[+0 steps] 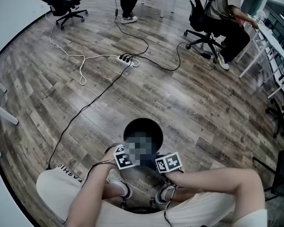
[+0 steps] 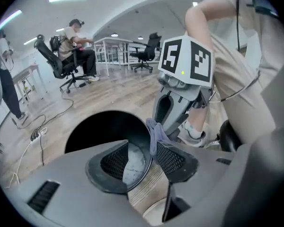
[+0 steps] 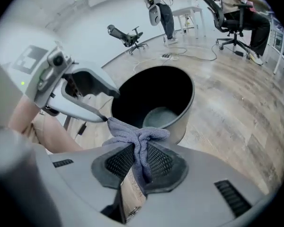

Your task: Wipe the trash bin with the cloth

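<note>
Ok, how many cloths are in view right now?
1: the grey cloth, clamped in the right gripper near the trash bin rim. The bin's dark inside could hide another.

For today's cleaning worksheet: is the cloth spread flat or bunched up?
Bunched up: the cloth hangs crumpled and twisted, pinched in the right gripper.

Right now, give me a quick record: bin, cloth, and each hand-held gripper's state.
bin: black, upright on the floor, top open
cloth: grey, bunched, over the bin's near rim
right hand-held gripper: shut on cloth
left hand-held gripper: jaws apart, nothing gripped, bin rim seen between them
cloth touching bin: cannot tell
</note>
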Tool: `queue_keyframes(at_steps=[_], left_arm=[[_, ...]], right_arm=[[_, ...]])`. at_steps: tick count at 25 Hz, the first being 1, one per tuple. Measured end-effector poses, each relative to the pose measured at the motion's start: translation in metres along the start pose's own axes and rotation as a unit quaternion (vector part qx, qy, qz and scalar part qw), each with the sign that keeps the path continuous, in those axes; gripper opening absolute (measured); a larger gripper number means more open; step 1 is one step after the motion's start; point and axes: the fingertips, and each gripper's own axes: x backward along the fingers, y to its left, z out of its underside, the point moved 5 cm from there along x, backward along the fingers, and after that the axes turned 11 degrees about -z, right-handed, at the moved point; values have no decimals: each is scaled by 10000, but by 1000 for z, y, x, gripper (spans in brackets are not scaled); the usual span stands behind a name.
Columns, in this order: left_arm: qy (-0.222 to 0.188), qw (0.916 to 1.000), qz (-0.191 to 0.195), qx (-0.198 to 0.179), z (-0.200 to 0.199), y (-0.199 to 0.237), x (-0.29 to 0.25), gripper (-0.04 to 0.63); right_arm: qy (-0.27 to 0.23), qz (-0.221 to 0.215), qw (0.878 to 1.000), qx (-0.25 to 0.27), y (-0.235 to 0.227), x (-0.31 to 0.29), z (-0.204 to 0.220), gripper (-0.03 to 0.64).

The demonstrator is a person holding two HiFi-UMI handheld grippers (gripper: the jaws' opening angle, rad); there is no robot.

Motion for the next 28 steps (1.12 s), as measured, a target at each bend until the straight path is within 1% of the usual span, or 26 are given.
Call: queue_keyframes(at_steps=[1,3,4,5,6,7,8,9,12,13,14,16,17,18,19,20,22,25,28], left_arm=[[-155,9998,-48,115,-9,4,10,195],[-454,9977,-363,356,-25,20,33,195],[-632,9948,-586,546,-32,30,46,195],[-837,9899,-827,788,-40,43,60,195],[-1076,9829,-1063,1054,-49,55,76,195],[-1343,9741,-1268,1305,-58,66,93,195],[-1598,9651,-1432,1499,-68,73,109,195],[-1801,9574,-1579,1612,-77,76,124,195],[-2151,9377,-2177,1646,-95,76,161,193],[-2291,9288,-2370,1691,-98,76,173,182],[-2474,9184,-2510,1800,-100,76,184,156],[-2873,8954,-2630,2156,-99,79,205,101],[-3028,8850,-2641,2351,-96,79,213,90],[-3135,8764,-2640,2528,-91,78,218,78],[-3200,8698,-2630,2679,-87,77,222,66],[-3236,8651,-2613,2805,-83,76,224,60],[-3266,8602,-2551,2970,-80,74,223,60],[-3359,8590,-2404,3024,-87,72,219,58],[-3383,8606,-2329,3012,-98,68,214,47]], right_arm=[[-122,-22,9999,45,3,14,-10,72],[-443,-39,9989,127,9,40,-31,72],[-648,-45,9978,143,12,53,-42,72],[-876,-58,9960,146,14,65,-55,74],[-1125,-85,9935,143,17,75,-68,72],[-1383,-130,9902,136,20,85,-81,72],[-1632,-182,9863,131,24,95,-93,74],[-1868,-227,9820,148,29,104,-104,72],[-2480,-326,9676,355,44,135,-126,73],[-2662,-334,9623,443,48,146,-131,72],[-2841,-344,9568,518,51,158,-136,72],[-3176,-399,9453,624,59,181,-147,72],[-3314,-419,9401,683,64,191,-150,72],[-3429,-422,9353,761,69,200,-151,73],[-3526,-408,9309,864,75,207,-152,73],[-3606,-379,9266,997,80,212,-152,73],[-3728,-273,9179,1331,88,220,-154,74],[-3893,-118,9033,1799,99,229,-160,74],[-4063,-48,8905,2047,107,236,-157,74]])
